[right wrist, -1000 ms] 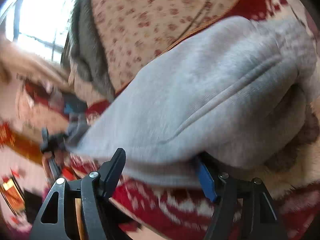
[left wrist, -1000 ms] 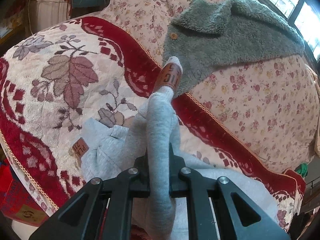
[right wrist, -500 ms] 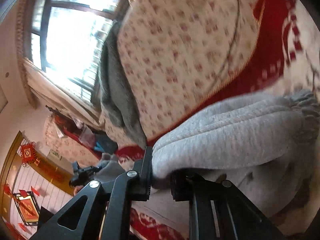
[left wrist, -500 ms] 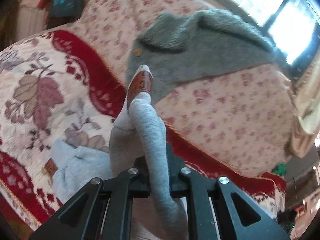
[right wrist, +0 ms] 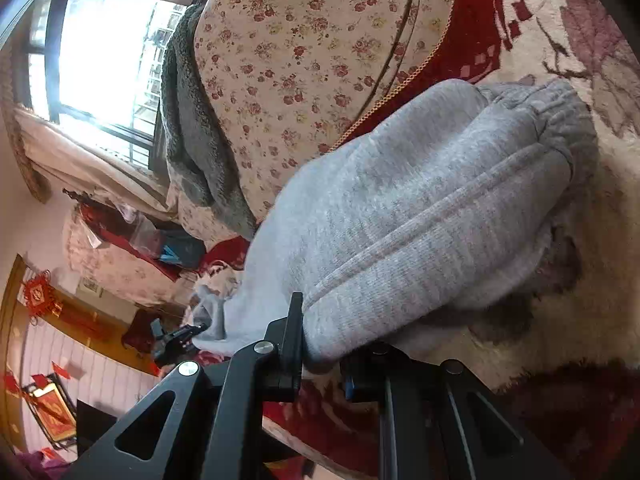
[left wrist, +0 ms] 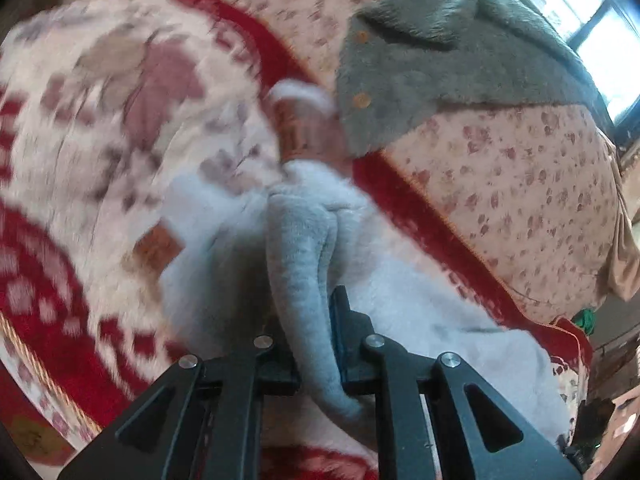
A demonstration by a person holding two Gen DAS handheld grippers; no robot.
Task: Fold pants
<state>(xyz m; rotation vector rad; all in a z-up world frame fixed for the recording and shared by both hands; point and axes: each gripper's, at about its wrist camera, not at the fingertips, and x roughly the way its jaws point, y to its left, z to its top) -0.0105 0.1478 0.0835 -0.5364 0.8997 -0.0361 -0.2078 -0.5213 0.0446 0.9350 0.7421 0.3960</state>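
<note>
Grey pants back down on the blanket, both grippers clamped on them

Compared with half a second ago, the left gripper (left wrist: 316,344) has dropped lower, its view now blurred, and it's still pinching a narrow fold of the grey pants (left wrist: 304,256); the brown-labelled cuff (left wrist: 294,128) stands up at the far end. The right gripper (right wrist: 320,354) has swung back over the blanket (right wrist: 580,320) with its jaws still closed on a ribbed seam of the pants. A fuzzy grey jacket (left wrist: 440,52) with wooden buttons drapes over the floral sofa back (left wrist: 520,176), far right. The blanket is plush, red and cream, leaf-patterned.
</note>
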